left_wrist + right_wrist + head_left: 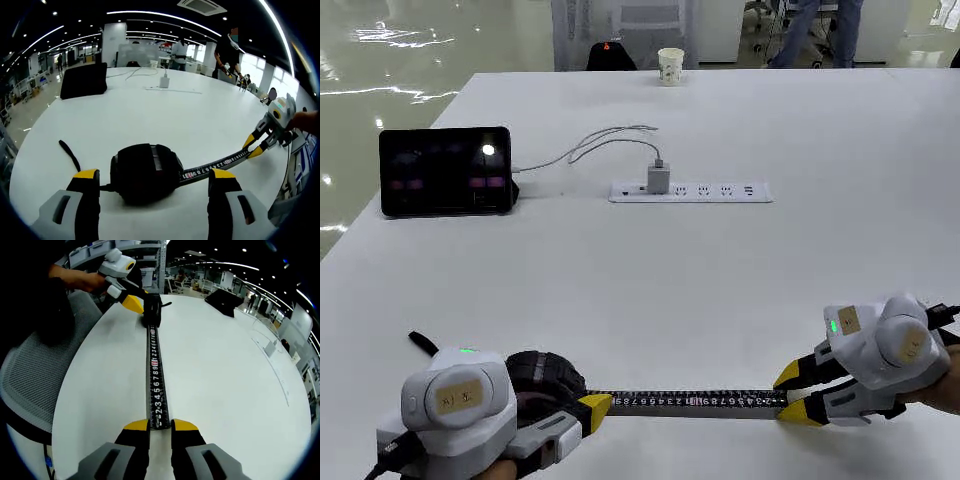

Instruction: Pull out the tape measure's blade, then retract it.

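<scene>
The tape measure's black case (545,380) lies on the white table (720,280) at the bottom left. My left gripper (560,410) straddles the case (145,172); its jaws stand open on either side, with small gaps showing in the left gripper view. The black blade (695,401) with white numerals runs right from the case to my right gripper (790,393). In the right gripper view the right gripper (160,426) is shut on the blade (154,370) at its tip. The blade lies flat and straight on the table.
At the left stands a dark tablet (445,170), cabled to a charger (658,178) in a white power strip (690,190) mid-table. A paper cup (670,65) sits at the far edge. A black strap (422,343) trails from the case. People stand beyond the table.
</scene>
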